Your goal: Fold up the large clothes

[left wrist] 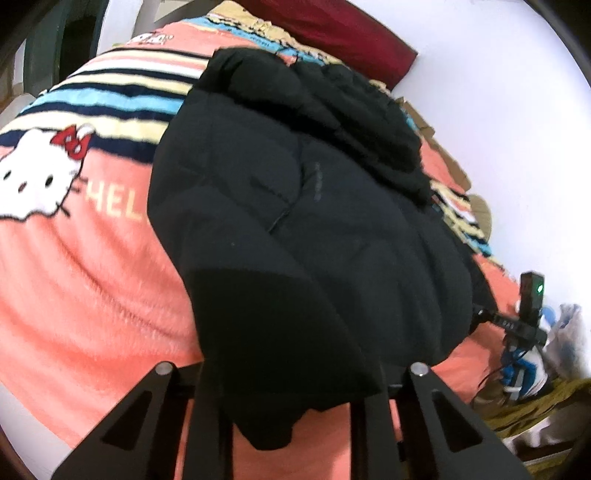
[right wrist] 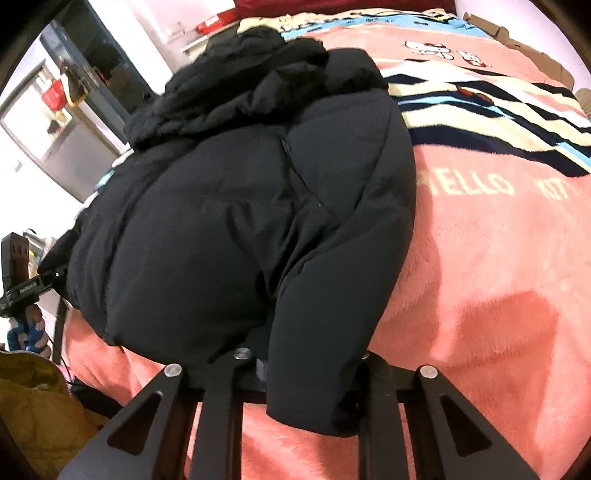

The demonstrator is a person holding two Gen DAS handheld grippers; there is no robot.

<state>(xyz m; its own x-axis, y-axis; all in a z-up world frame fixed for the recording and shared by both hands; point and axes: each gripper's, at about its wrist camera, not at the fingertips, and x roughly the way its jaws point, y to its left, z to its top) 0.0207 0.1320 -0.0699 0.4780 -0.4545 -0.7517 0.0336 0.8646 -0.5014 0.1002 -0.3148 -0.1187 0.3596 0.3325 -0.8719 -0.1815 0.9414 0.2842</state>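
We see a big black puffy jacket [left wrist: 295,206] lying on a bed with a pink blanket [left wrist: 92,277] on it. The blanket has a white cartoon cat [left wrist: 33,177] with a red bow, and stripes of blue, cream and dark blue. The jacket is bunched up in a fat heap, and its fuzzy hood [left wrist: 365,122] sits at the far end, close to a dark red pillow [left wrist: 343,29]. Our left gripper [left wrist: 291,398] is at the near end of the jacket. A black flap of the jacket hangs down right over it and hides the tips, so we cannot tell if it is spread or pinching. Our right gripper [right wrist: 299,391] is at the near end too, seen from the other side. A sleeve [right wrist: 325,350] droops down between its two fingers and covers the tips, so we cannot tell if they squeeze the cloth or only sit beside it. In the left view we can see a black gadget [left wrist: 530,302] with a green light at the right edge of the bed, held by a hand in a blue and white glove [left wrist: 524,369]. Something mustard yellow [right wrist: 40,406] lies beside the bed in the right view, near the bottom left.
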